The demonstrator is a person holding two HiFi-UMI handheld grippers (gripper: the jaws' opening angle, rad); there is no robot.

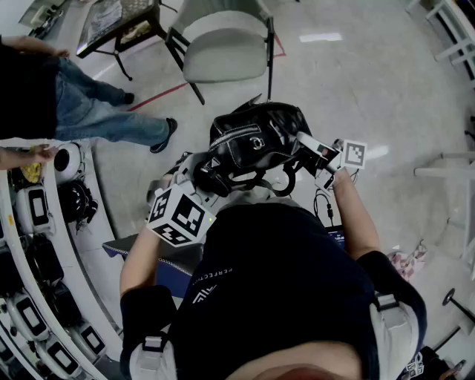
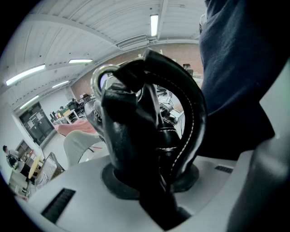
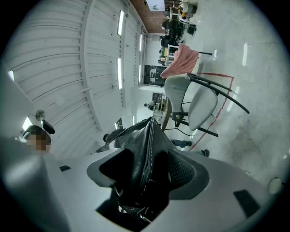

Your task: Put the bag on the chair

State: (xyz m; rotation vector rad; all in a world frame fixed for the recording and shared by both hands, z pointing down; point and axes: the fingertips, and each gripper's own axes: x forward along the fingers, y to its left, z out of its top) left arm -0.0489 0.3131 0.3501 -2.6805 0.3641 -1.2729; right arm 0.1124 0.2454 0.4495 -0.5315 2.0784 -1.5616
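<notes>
A black leather bag (image 1: 256,137) hangs in the air in front of me, carried between both grippers. My left gripper (image 1: 208,174) is shut on its black strap (image 2: 149,136), which fills the space between the jaws (image 2: 149,181). My right gripper (image 1: 300,141) grips the bag's right end, and a folded edge of the bag (image 3: 140,154) sits clamped between its wide-set pads (image 3: 145,176). The grey chair (image 1: 223,44) stands on the floor just beyond the bag with a bare seat. The same chair (image 3: 199,104) shows ahead in the right gripper view.
A person in jeans (image 1: 96,111) stands at the left, close to the chair. A dark side table (image 1: 119,22) is at the top left. A curved shelf of devices (image 1: 37,215) runs along the left. A red tape line (image 1: 156,96) marks the floor.
</notes>
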